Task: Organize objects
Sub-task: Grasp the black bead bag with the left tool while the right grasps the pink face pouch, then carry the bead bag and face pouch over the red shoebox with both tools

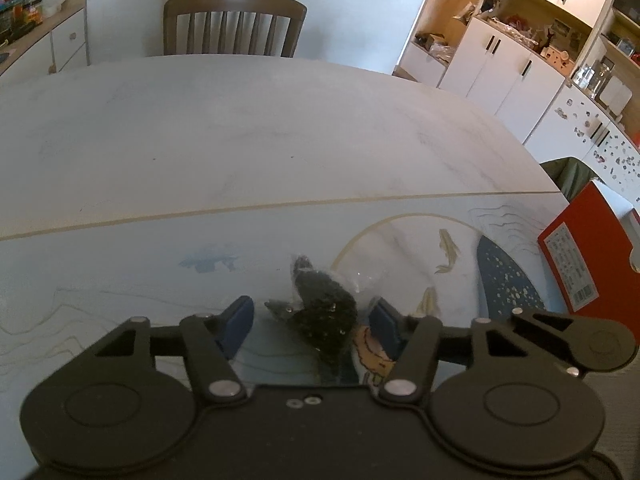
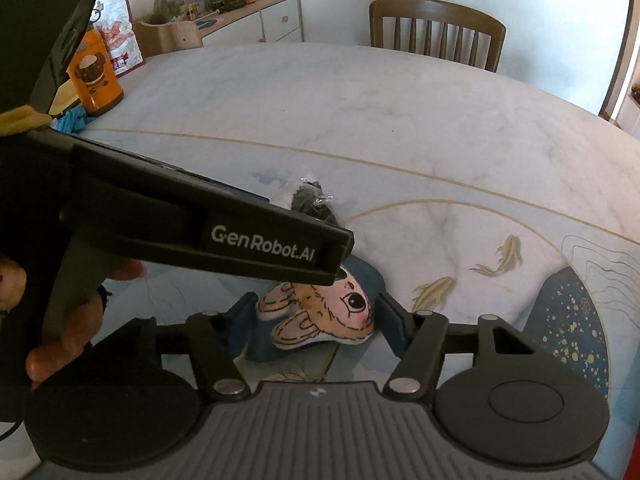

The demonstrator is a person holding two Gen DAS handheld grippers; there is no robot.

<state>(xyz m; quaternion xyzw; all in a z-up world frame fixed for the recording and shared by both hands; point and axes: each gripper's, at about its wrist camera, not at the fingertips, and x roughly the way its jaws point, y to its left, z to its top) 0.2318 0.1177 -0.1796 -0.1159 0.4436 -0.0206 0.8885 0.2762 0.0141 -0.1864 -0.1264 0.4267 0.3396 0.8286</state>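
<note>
Resting on the counter, a dark clear-wrapped bundle is straddled by the left gripper, a rabbit plush by the right gripper, fingers wide on both.

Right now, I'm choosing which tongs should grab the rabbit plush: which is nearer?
Right. The right tongs straddle the rabbit plush, open; the left tongs straddle the dark bagged item just beyond it.

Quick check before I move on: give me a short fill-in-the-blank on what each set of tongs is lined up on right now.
The left tongs stand open around a clear bag of ____ stuff.
The right tongs stand open around a plush toy shaped like a ____.
Beyond the table stands a wooden ____.

Missing words: dark; rabbit; chair
</note>
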